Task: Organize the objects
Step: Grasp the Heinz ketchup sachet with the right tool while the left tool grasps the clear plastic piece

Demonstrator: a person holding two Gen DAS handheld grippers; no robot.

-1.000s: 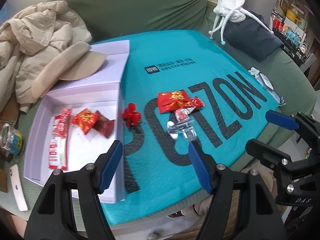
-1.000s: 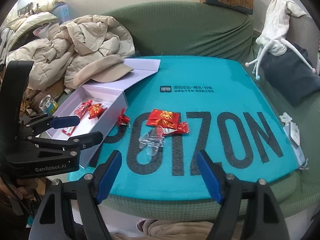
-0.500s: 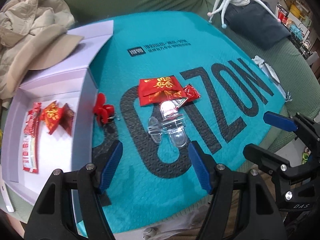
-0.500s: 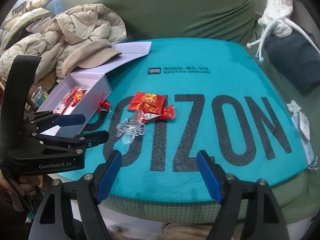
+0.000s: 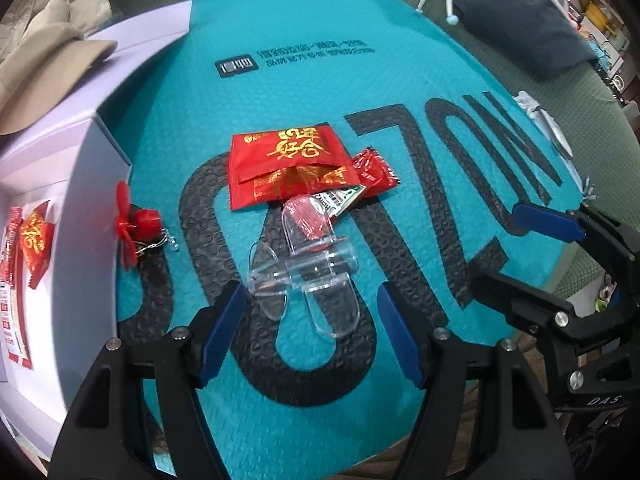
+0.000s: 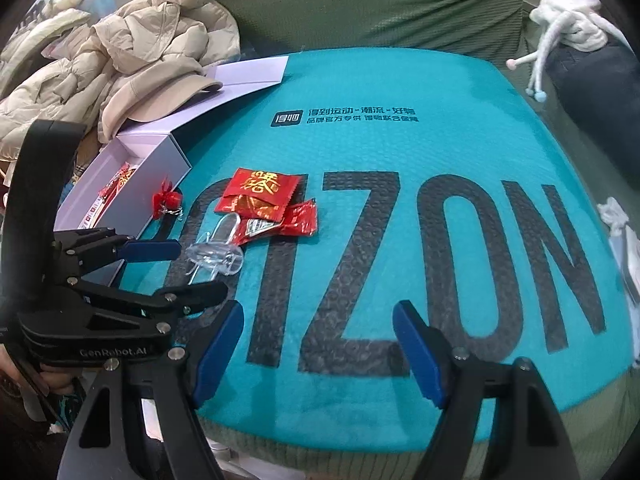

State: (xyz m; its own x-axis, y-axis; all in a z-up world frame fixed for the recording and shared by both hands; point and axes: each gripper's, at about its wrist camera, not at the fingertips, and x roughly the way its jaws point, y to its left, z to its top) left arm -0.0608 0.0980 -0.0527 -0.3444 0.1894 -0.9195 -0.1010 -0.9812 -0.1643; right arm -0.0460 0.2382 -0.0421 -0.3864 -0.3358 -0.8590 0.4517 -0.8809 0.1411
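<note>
A clear plastic clip lies on the teal mat, just ahead of my open left gripper. It also shows in the right wrist view. Behind it lie red snack packets and a red candy. A small red fan sits beside the white box, which holds red packets. My right gripper is open and empty over the mat's front edge. The left gripper shows at the left of the right wrist view.
A beige cap and jacket lie on the box lid at the back left. A white plush toy and dark cloth sit at the back right. The green sofa is behind the mat.
My left gripper has moved forward and right, from near the box toward the clear clip. My right gripper has moved slightly closer over the mat.
</note>
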